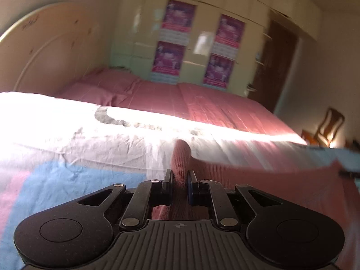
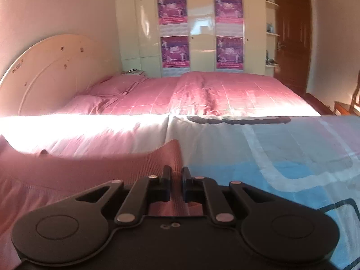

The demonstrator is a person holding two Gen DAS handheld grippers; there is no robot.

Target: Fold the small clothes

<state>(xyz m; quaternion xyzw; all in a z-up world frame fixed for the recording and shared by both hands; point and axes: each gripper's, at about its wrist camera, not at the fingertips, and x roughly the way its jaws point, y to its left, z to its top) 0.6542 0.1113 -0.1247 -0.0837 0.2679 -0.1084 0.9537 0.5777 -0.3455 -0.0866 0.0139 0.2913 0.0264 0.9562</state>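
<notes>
A small pink knitted garment (image 1: 258, 180) lies over a blue, white and pink printed sheet (image 1: 67, 180). My left gripper (image 1: 180, 175) is shut on the garment's left corner, which sticks up between the fingers. In the right wrist view my right gripper (image 2: 175, 172) is shut on the garment's (image 2: 90, 168) right corner, and the knit stretches away to the left. The far edge of the garment sags between the two held corners.
The printed sheet (image 2: 281, 157) covers the near bed surface, with bright sun across it. Beyond lies a bed with a pink quilt (image 2: 213, 92) and pillows (image 2: 108, 87), a cream headboard (image 2: 51, 67), a wardrobe with posters (image 2: 202, 29), a brown door (image 2: 292, 40) and a wooden chair (image 1: 326, 128).
</notes>
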